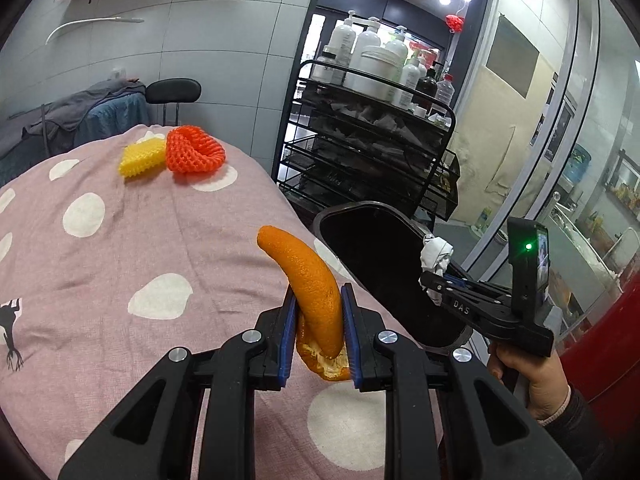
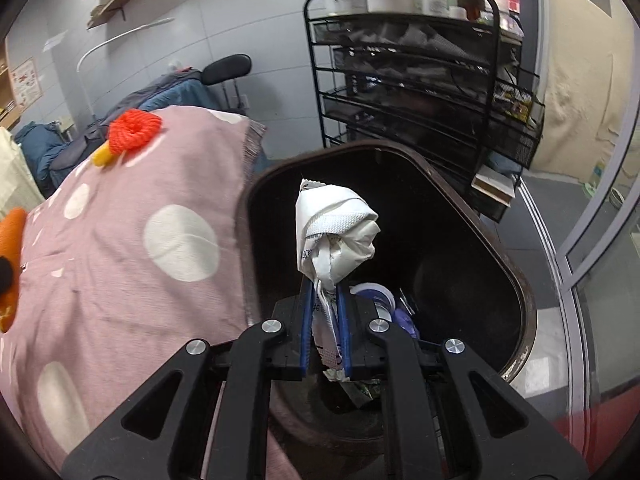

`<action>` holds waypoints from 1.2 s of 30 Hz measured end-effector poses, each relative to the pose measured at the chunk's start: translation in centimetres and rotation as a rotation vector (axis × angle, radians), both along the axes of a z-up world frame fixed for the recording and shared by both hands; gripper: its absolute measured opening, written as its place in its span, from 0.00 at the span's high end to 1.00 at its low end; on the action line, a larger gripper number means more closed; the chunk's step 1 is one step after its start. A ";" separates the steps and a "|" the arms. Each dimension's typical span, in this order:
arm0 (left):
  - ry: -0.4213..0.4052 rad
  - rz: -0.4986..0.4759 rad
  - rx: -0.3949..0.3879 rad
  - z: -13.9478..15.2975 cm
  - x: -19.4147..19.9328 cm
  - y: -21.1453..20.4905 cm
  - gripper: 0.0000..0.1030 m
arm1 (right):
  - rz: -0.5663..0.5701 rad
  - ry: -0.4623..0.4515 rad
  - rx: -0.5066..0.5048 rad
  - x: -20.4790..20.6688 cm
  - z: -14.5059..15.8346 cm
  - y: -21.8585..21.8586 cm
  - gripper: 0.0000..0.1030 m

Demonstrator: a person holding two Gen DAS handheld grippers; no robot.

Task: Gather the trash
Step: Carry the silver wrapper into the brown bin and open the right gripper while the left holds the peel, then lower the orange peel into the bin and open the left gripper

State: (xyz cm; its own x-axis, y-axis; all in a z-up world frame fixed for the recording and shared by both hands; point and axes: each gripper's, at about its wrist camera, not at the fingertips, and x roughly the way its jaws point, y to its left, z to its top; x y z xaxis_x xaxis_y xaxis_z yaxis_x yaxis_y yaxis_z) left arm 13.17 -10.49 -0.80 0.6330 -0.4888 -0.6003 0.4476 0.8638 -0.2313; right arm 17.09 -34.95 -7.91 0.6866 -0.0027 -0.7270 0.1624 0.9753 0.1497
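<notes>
- Two grippers each hold a piece of trash beside a dark, rounded plastic bin [image 1: 384, 264] standing just right of the surface, which is covered by a pink cloth with white dots [image 1: 120, 248].
- Left gripper [image 1: 318, 344]: its blue-padded jaws are closed on a curved strip of orange peel [image 1: 312, 284], which rises up and to the left out of the jaws above the near right part of the cloth, close to the bin's rim.
- Right gripper [image 2: 326, 336]: its jaws are nearly closed, pinching the lower end of a crumpled white paper wrapper [image 2: 336, 232]; the wrapper's bulk sticks out beyond the fingertips, over the bin's open mouth [image 2: 460, 248].
- Inside the bin, low and near, lie a few small items, one white-and-blue and round; details are unclear.
- At the cloth's far end rest a red foam fruit net [image 1: 194, 150] and a yellow foam fruit net [image 1: 142, 158], touching each other, well apart from both grippers.
- Behind the bin stands a black wire rack [image 1: 372, 136] carrying white bottles.
</notes>
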 end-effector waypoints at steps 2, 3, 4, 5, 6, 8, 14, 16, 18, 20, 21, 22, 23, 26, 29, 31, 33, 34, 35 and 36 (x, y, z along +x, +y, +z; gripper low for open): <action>0.002 -0.007 0.002 -0.1 0.0 -0.2 0.79 | -0.016 0.017 0.014 0.1 -0.8 -0.6 0.83; 0.002 -0.009 0.004 -0.1 -0.1 -0.3 0.79 | -0.025 0.026 0.019 0.1 -1.1 -0.8 0.73; 0.002 -0.011 0.005 -0.1 -0.1 -0.4 0.79 | -0.031 0.034 0.021 0.0 -1.4 -1.0 0.65; 0.003 -0.013 0.006 -0.1 -0.1 -0.4 0.79 | -0.037 0.035 0.020 0.0 -1.5 -1.1 0.47; 0.004 -0.014 0.005 0.0 -0.1 -0.5 0.79 | -0.048 0.030 0.011 -0.2 -1.6 -1.1 0.38; 0.006 -0.018 0.004 0.0 -0.1 -0.6 0.79 | -0.053 0.029 0.002 -0.5 -1.8 -1.0 0.38; 0.003 -0.042 0.012 0.0 0.0 -1.5 0.79 | -0.058 0.004 0.004 -1.7 -1.2 -0.9 0.34; 0.004 -0.054 0.010 0.1 -0.1 -1.9 0.79 | -0.058 -0.009 -0.004 -2.0 -0.8 -0.7 0.30; 0.003 -0.066 0.010 0.2 0.0 -2.3 0.79 | -0.059 -0.026 -0.003 -2.5 -0.2 -0.6 0.27; 0.001 -0.077 0.012 0.3 0.0 -2.7 0.79 | -0.060 -0.038 0.004 -3.0 0.2 -0.6 0.25; 0.002 -0.085 0.011 0.4 0.1 -3.0 0.79 | -0.061 -0.044 0.007 -3.3 0.4 -0.5 0.23; 0.004 -0.092 0.008 0.4 0.1 -3.2 0.79 | -0.063 -0.048 0.009 -3.5 0.6 -0.5 0.22; 0.007 -0.100 0.007 0.4 0.2 -3.5 0.79 | -0.065 -0.053 0.013 -3.7 0.8 -0.5 0.22; 0.007 -0.123 0.011 0.5 0.3 -4.4 0.79 | -0.065 -0.069 0.015 -4.6 1.4 -0.4 0.21; 0.013 -0.152 0.010 0.5 0.4 -5.4 0.79 | -0.074 -0.087 0.020 -5.5 1.9 -0.5 0.20; 0.016 -0.174 0.011 0.6 0.6 -6.3 0.79 | -0.076 -0.095 0.023 -6.0 2.1 -0.5 0.19; 0.019 -0.195 0.016 0.6 0.7 -7.2 0.79 | -0.075 -0.099 0.023 -6.4 2.1 -0.6 0.18; 0.022 -0.207 0.018 0.6 0.8 -7.7 0.79 | -0.077 -0.098 0.024 -6.6 2.1 -0.6 0.18; 0.026 -0.218 0.019 0.6 0.9 -8.1 0.79 | -0.078 -0.097 0.028 -6.8 2.1 -0.7 0.18; 0.030 -0.232 0.020 0.5 1.0 -8.7 0.79 | -0.078 -0.095 0.035 -7.0 2.0 -0.8 0.18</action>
State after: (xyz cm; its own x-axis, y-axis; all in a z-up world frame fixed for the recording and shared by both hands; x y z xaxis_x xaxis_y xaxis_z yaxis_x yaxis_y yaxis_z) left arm 14.21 -19.17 -0.26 0.4865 -0.6071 -0.6283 0.6279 0.7430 -0.2317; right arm 10.07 -35.78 -5.89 0.7509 -0.0344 -0.6595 0.2210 0.9542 0.2019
